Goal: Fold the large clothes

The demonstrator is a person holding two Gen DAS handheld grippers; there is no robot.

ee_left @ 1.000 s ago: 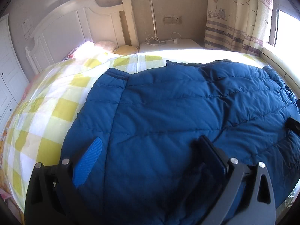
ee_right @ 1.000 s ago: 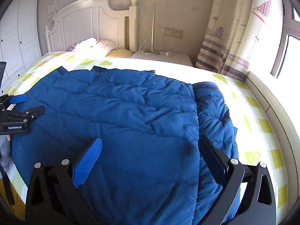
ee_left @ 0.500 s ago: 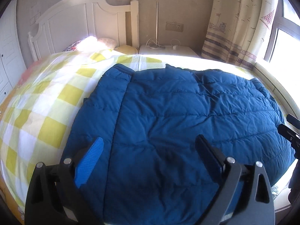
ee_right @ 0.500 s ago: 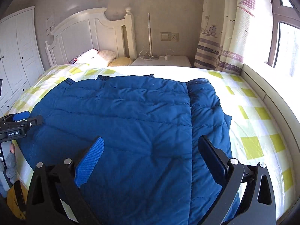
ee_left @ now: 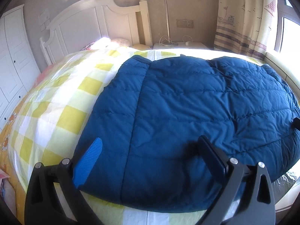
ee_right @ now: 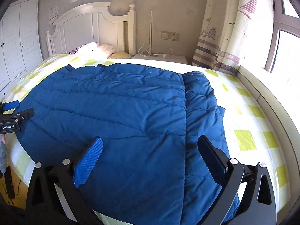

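The quilted, padded blue coat (ee_left: 196, 112) lies flat on the yellow-checked bed sheet (ee_left: 56, 103), directly ahead of and beneath both grippers, its long axis running crosswise between them. The left gripper (ee_left: 150, 153) and right gripper (ee_right: 150, 150) hover spread, empty, near its closest hem.

Quilted puffy down jacket (ee_left: 196, 103): solid deep blue, stitched horizontal channels. Checked cotton bedsheet (ee_left: 61, 108): yellow-green and white squares. Panelled wooden headboard (ee_right: 84, 30), upper left: cream white. Long fabric curtain (ee_right: 225, 28), upper right: beige, sailboat print, purple-grey bands. Wall: tan-grey. One ribbed gripper pad: bright blue.
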